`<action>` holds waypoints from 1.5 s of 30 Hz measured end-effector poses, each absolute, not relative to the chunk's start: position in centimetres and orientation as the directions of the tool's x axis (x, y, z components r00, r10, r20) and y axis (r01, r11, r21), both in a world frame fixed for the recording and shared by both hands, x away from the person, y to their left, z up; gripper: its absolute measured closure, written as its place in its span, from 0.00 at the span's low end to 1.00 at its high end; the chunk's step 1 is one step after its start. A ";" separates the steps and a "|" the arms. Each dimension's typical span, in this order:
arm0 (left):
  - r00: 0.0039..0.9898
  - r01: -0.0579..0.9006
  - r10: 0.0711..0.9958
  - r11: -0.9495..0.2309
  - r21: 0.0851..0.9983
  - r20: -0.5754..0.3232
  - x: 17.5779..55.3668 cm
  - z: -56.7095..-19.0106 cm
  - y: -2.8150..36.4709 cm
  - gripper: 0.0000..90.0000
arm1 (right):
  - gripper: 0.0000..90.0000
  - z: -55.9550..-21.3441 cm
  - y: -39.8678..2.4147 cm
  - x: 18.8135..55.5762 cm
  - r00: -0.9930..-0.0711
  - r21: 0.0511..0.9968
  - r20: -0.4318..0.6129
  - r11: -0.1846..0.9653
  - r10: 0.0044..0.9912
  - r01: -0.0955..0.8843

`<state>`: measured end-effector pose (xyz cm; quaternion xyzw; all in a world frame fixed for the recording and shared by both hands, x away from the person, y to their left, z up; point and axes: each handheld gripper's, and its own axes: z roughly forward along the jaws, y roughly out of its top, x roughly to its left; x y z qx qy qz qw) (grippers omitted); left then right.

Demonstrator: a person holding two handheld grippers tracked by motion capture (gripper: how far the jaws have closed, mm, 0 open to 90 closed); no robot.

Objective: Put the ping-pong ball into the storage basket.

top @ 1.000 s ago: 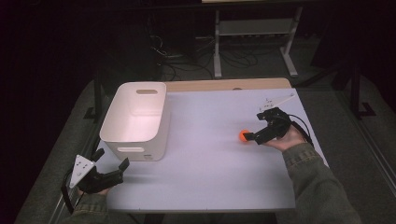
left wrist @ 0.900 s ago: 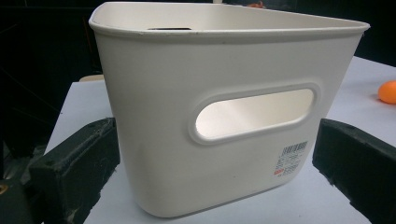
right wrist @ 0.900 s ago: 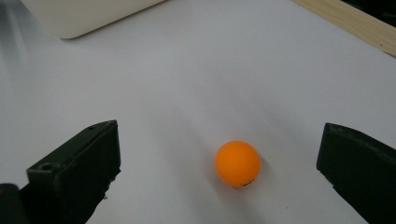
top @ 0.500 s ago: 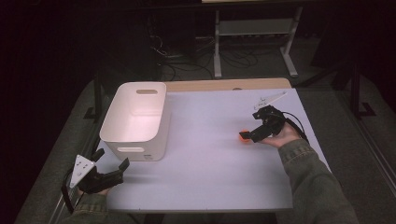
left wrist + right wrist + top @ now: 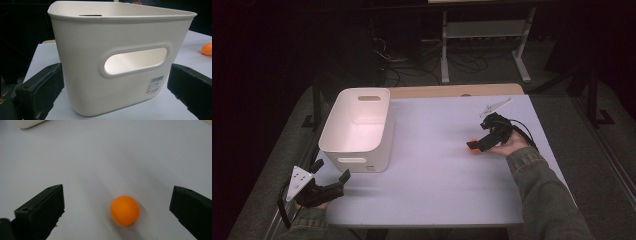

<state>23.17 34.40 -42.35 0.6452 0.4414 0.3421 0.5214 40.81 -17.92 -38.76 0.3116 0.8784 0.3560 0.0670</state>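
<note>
A small orange ball [image 5: 125, 210] lies on the white table, right of centre [image 5: 473, 150]. My right gripper [image 5: 477, 143] is low over it and open, and the ball sits between the two black jaws, a little nearer the right one, touching neither. A white plastic bin [image 5: 357, 160] with handle slots stands at the left. My left gripper [image 5: 331, 171] rests near the table's front left corner, open, its fingers [image 5: 40, 92] pointing at the bin's near wall [image 5: 100, 50] from close by. Nothing is held.
The table top [image 5: 432, 170] stretches between the bin and the ball. A wooden strip [image 5: 452, 91] runs along the far edge. Beyond it are a metal stand [image 5: 482, 35] and floor cables. The ball also shows past the bin [image 5: 207, 49].
My right gripper has moved slightly left and down, so its open jaws now sit around the orange ball. The left gripper and the bin have not moved.
</note>
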 end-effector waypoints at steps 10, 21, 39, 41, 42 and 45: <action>0.381 0.214 0.924 -0.067 0.975 -0.020 23.1 -42.3 34.4 0.00 | 0.00 -39.4 -18.0 41.8 -0.791 0.645 0.122 0.558 0.599 0.522; 0.382 0.212 0.924 -0.060 0.975 -0.026 23.1 -42.2 34.4 0.00 | 0.00 -40.3 -18.0 42.5 -0.784 0.624 0.128 0.566 0.607 0.540; 0.381 0.217 0.924 -0.064 0.974 -0.025 23.1 -42.3 34.4 0.00 | 0.00 -41.8 -18.3 43.6 -0.771 0.581 0.157 0.574 0.617 0.578; 0.381 0.218 0.924 -0.064 0.974 -0.024 23.1 -42.3 34.4 0.00 | 0.01 -41.9 -18.3 43.7 -0.771 0.575 0.167 0.574 0.615 0.583; 0.381 0.218 0.924 -0.065 0.974 -0.024 23.1 -42.3 34.4 0.00 | 0.02 -42.0 -18.3 43.7 -0.771 0.570 0.174 0.576 0.612 0.586; 0.381 0.218 0.924 -0.065 0.974 -0.023 23.1 -42.3 34.4 0.00 | 0.04 -42.2 -18.2 43.8 -0.775 0.564 0.176 0.583 0.607 0.585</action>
